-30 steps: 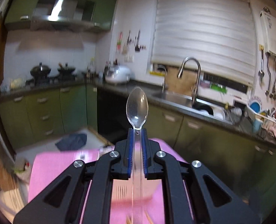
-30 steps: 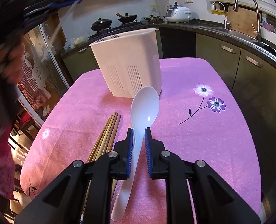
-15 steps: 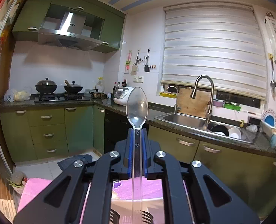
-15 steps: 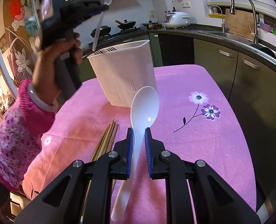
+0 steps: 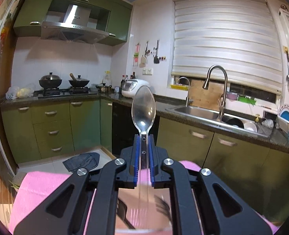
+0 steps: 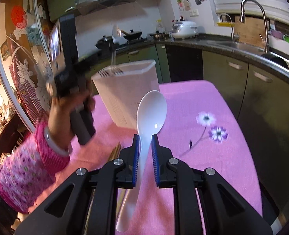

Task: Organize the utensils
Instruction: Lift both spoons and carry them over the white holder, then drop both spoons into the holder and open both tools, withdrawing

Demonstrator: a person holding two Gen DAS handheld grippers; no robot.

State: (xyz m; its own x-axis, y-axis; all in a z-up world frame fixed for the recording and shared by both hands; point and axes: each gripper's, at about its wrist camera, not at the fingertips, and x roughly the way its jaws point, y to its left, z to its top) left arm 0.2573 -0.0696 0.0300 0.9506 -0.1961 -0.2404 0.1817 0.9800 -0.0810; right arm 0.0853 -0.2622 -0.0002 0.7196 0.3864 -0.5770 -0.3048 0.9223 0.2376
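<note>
The left gripper [image 5: 143,143] jaws clenched a light, slippery clear spoon [image 5: 143,109] by its neck above the holder [image 6: 125,94]; the right gripper [image 6: 144,145] jaws pinched a stiff white spoon's [image 6: 151,111] handle over the table [image 6: 222,156].

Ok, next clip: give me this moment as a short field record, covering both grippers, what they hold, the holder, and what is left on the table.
left gripper: shut on clear spoon, bowl up, handle entering the white holder
right gripper: shut on white spoon, above the pink tablecloth
holder: upright on the cloth
left on table: chopsticks, beside the right gripper
</note>
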